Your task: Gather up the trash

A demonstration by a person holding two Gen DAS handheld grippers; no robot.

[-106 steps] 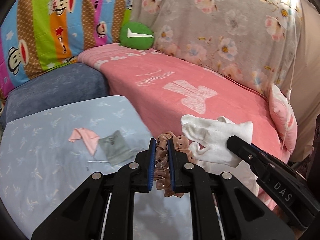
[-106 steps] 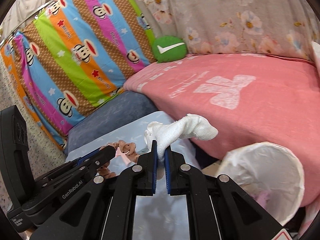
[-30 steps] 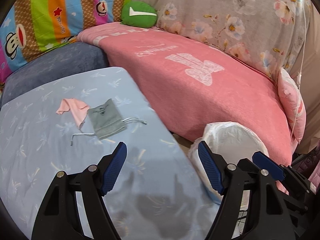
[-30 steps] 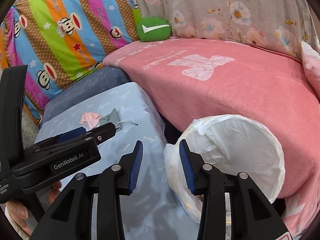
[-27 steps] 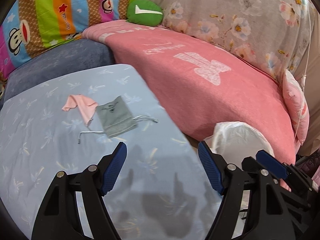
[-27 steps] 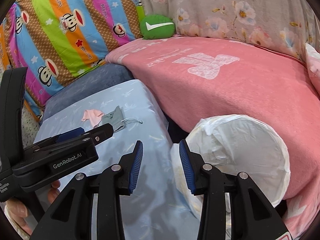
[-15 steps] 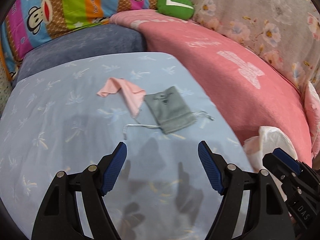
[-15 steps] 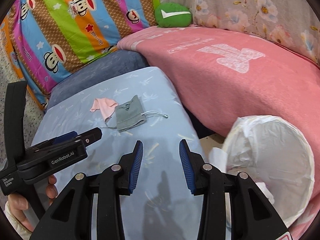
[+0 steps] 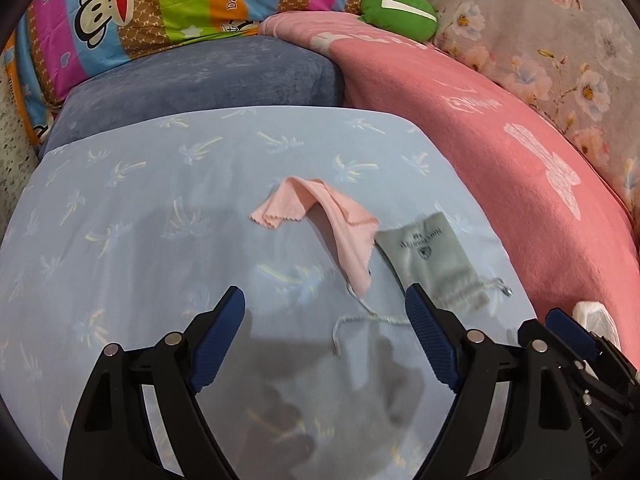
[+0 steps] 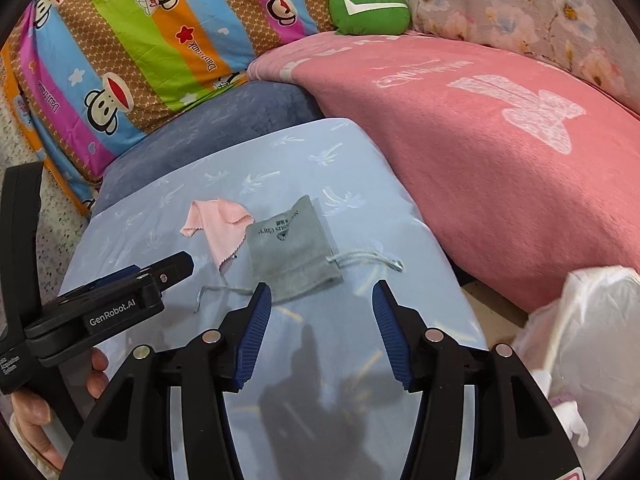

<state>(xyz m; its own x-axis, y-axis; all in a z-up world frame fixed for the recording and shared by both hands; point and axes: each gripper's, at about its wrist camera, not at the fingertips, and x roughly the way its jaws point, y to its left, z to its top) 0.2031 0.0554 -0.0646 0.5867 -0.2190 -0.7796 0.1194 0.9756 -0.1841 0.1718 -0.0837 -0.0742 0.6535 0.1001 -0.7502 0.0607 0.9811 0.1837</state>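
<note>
A folded pink cloth [image 9: 320, 220] and a grey drawstring pouch [image 9: 434, 258] lie side by side on the light blue table [image 9: 140, 220]. My left gripper [image 9: 326, 320] is open and empty, just short of the cloth and the pouch's cord. My right gripper [image 10: 322, 306] is open and empty, just short of the pouch [image 10: 290, 246], with the pink cloth [image 10: 220, 226] to its left. The left gripper [image 10: 120, 292] shows at the left of the right wrist view. The white-lined trash bin [image 10: 588, 344] stands to the right of the table.
A pink blanket [image 10: 500, 140] covers the sofa behind the table. A dark blue cushion [image 9: 200, 80], a striped monkey-print cushion [image 10: 140, 40] and a green pillow [image 10: 370, 10] lie beyond. The bin's edge [image 9: 596, 316] shows at the right of the left wrist view.
Both grippers let go of their items over the bin, then swung left to the table. They now sit closer to the cloth and pouch, and the right one has opened wider.
</note>
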